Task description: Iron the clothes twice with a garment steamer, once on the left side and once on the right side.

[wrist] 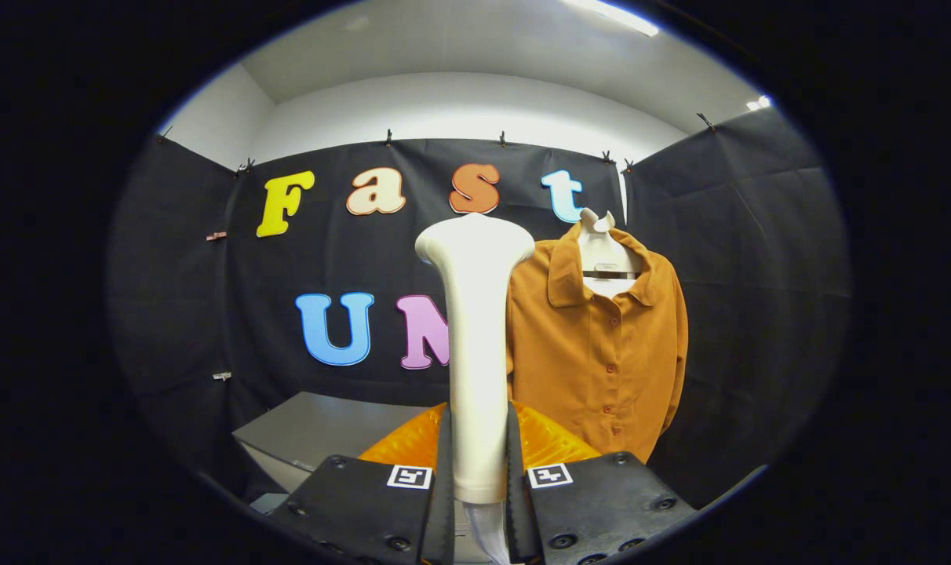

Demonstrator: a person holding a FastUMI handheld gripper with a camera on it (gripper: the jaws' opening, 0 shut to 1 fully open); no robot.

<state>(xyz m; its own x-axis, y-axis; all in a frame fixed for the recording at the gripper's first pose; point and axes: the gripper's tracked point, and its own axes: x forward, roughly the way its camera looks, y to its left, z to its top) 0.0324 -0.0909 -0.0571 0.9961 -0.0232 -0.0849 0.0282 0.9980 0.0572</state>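
Observation:
My gripper (479,463) is shut on the handle of a white garment steamer (474,329), which stands upright between the fingers with its wide head at the top. Beyond it and to the right, an orange button-up shirt (601,353) hangs on a white hanger (603,251) in front of the black cloth wall. The steamer's handle covers the shirt's left edge. The steamer's head is level with the shirt's collar; how far it stands from the cloth I cannot tell.
A grey box-like table (318,435) stands low to the left behind the fingers. An orange ribbed thing (550,443) lies just behind the fingers, under the shirt's hem. Black cloth walls close the booth on three sides.

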